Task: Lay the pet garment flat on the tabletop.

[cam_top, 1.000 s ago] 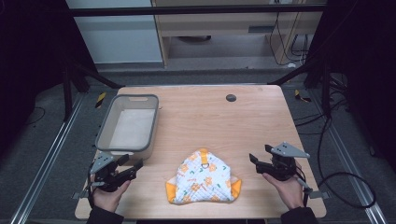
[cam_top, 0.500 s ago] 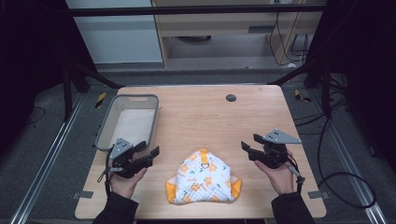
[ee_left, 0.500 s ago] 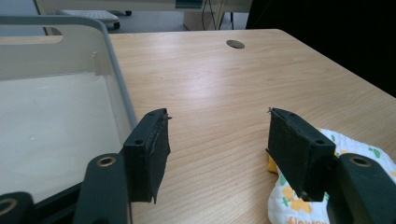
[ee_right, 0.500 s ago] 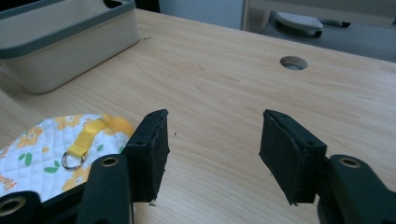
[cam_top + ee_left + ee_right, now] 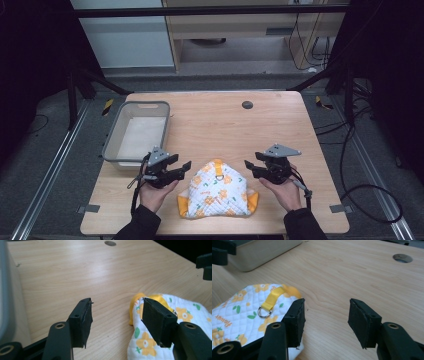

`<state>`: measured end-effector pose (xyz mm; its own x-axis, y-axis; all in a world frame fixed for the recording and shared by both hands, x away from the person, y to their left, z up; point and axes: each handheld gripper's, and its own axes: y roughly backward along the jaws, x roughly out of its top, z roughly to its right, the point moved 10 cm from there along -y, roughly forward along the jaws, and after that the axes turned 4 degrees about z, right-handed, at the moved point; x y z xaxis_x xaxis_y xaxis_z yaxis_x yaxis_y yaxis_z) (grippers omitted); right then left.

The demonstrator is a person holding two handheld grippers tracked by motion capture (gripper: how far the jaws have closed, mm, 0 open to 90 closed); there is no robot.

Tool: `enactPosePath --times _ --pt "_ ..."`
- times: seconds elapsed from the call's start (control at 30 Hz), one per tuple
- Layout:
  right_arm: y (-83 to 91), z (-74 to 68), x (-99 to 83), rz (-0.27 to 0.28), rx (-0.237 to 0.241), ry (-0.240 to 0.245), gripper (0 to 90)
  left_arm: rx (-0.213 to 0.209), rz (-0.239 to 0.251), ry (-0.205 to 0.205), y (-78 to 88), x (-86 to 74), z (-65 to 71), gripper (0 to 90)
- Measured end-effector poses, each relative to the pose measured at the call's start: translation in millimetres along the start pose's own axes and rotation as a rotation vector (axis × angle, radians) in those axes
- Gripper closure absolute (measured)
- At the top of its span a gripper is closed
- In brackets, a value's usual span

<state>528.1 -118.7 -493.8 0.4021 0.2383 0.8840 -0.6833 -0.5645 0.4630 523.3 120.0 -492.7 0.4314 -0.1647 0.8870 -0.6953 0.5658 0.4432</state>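
Quilted white cloth with orange flowers and a yellow edge, the bib [image 5: 216, 192] lies flat on the tabletop [image 5: 220, 120], near its front edge. A yellow strap with a small metal ring [image 5: 264, 312] sits on top of the bib. Left of the bib and a bit farther back stands a grey bin [image 5: 136, 131].

Both hands have come in closer to the bib than a second ago. The left gripper [image 5: 180, 170] is now just beside the bib's left side, and the right gripper [image 5: 252, 167] is just beside its right side. Both sets of jaws have just been closing a little, but they are wide apart and hold nothing. The bib is not between them yet.

It looks like the hands are getting ready to grab the bib from both sides.
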Motion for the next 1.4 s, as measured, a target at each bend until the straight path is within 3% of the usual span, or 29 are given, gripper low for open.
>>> enactPosePath --times 0.27,0.33,0.87,1.03,1.1,1.4 --pt "-8.4 -12.2 -4.1 -0.016 0.037 0.008 46.7 -0.023 -0.046 -0.011 -11.1 -10.7 4.1 40.5" --pt "-12.1 -15.2 -8.4 -0.031 0.043 0.006 46.4 -0.029 -0.076 -0.019 -15.2 -16.2 6.7 40.5" --pt "-24.5 -27.1 -28.2 -0.090 0.079 0.006 45.8 -0.052 -0.141 -0.057 -25.9 -37.4 16.7 43.3" --pt "-30.8 -30.5 -34.8 -0.114 0.102 -0.003 46.7 -0.066 -0.164 -0.056 -28.9 -42.8 18.4 47.7" --pt "-33.1 -31.0 -37.4 -0.124 0.107 -0.009 47.5 -0.076 -0.161 -0.033 -29.7 -44.8 18.9 50.4" --pt "-38.7 -36.5 -44.9 -0.163 0.149 -0.015 62.8 -0.136 -0.208 0.002 -33.4 -54.8 24.5 67.8"
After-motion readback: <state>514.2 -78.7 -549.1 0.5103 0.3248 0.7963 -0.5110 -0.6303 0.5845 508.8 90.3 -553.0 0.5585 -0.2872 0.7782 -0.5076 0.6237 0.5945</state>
